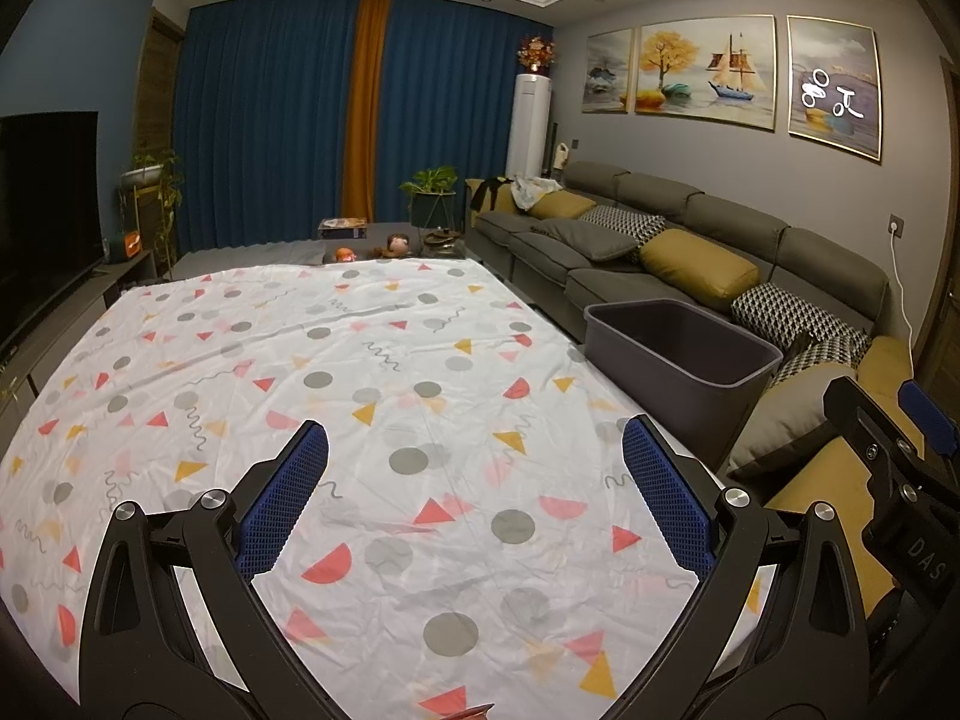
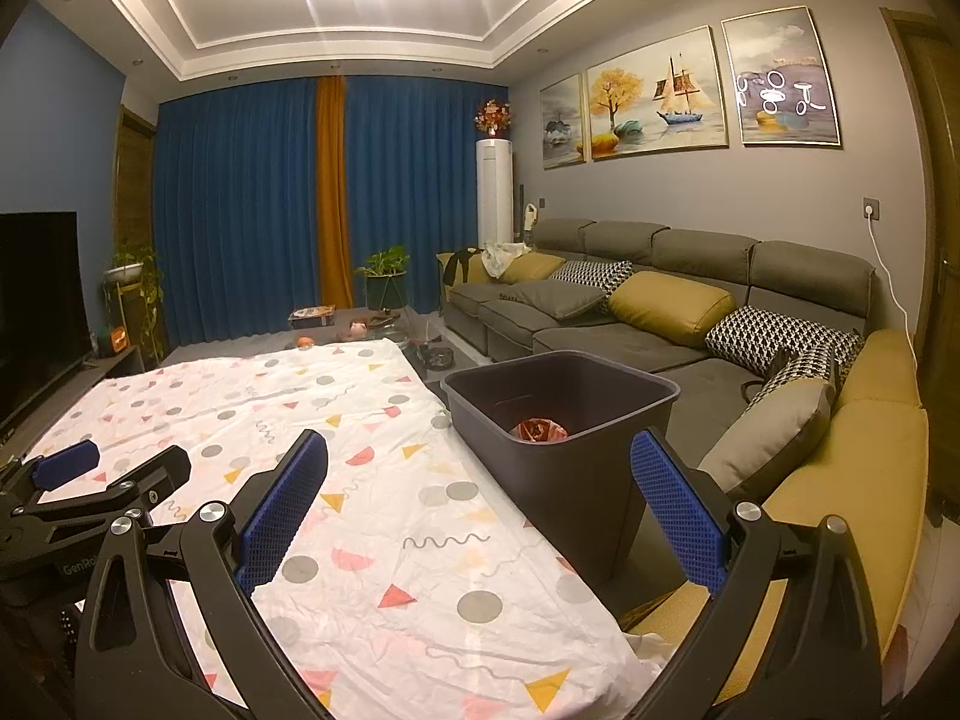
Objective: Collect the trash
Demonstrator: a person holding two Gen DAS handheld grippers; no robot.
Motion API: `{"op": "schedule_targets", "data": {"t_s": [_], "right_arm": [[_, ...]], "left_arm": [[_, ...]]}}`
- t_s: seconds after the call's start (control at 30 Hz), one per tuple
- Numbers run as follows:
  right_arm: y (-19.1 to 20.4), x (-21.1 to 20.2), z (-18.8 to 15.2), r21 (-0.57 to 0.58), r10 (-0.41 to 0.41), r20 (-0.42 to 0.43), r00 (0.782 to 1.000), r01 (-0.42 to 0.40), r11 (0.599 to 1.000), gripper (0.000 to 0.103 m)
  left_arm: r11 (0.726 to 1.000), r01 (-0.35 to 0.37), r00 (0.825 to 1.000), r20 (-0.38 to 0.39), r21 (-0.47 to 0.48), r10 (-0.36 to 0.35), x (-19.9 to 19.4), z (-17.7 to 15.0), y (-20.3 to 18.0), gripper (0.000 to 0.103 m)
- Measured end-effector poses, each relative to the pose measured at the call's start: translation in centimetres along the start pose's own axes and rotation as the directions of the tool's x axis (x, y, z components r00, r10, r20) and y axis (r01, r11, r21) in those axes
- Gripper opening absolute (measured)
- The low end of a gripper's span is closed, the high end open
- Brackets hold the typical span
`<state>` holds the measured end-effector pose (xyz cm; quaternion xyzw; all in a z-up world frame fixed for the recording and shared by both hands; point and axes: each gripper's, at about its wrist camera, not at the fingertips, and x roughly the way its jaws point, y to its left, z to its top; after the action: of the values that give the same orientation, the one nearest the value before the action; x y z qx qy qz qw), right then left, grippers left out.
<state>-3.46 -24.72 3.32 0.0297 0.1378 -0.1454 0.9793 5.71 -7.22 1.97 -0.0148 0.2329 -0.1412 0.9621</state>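
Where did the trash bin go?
The bin stands on the right, between the patterned table cloth and the sofa. In the right wrist view, some red trash lies inside it.

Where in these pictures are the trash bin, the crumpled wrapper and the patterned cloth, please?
trash bin (image 2: 576, 498), right wrist view, on its front wall.
crumpled wrapper (image 2: 537, 429), right wrist view, on its red middle, inside the bin.
patterned cloth (image 1: 372, 360), left wrist view, on its centre.

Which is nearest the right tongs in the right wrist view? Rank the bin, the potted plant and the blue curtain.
1. Bin: just ahead of the right tongs, beside the table.
2. Potted plant: on the floor beyond the table.
3. Blue curtain: on the far wall.
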Motion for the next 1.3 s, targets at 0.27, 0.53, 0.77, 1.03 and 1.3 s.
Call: {"op": "schedule_targets", "data": {"t_s": [0.27, 0.53, 0.77, 1.03, 1.3], "right_arm": [[0.09, 0.01, 0.12, 0.001, 0.001, 0.001, 1.000, -0.001, 1.000, 0.097], [0.08, -0.02, 0.23, 0.005, 0.000, 0.004, 1.000, 0.000, 1.000, 0.097], [0.06, -0.01, 0.25, 0.005, -0.001, 0.003, 1.000, 0.001, 1.000, 0.097], [0.23, 0.03, 0.49, 0.003, 0.000, 0.007, 1.000, 0.000, 1.000, 0.097], [0.22, 0.03, 0.48, 0.003, 0.001, 0.007, 1.000, -0.001, 1.000, 0.097]], "left_arm": [[1.000, 0.005, 1.000, -0.001, -0.003, -0.005, -0.01, -0.06, -0.09, 0.097], [1.000, 0.008, 1.000, -0.002, 0.005, -0.008, -0.02, -0.21, -0.40, 0.097], [1.000, 0.012, 1.000, -0.003, 0.008, -0.012, -0.15, -0.10, -0.57, 0.097], [1.000, 0.019, 1.000, -0.003, 0.004, -0.019, -0.27, -0.04, -0.70, 0.097], [1.000, 0.020, 1.000, -0.003, 0.005, -0.020, -0.27, 0.02, -0.62, 0.097]]}}
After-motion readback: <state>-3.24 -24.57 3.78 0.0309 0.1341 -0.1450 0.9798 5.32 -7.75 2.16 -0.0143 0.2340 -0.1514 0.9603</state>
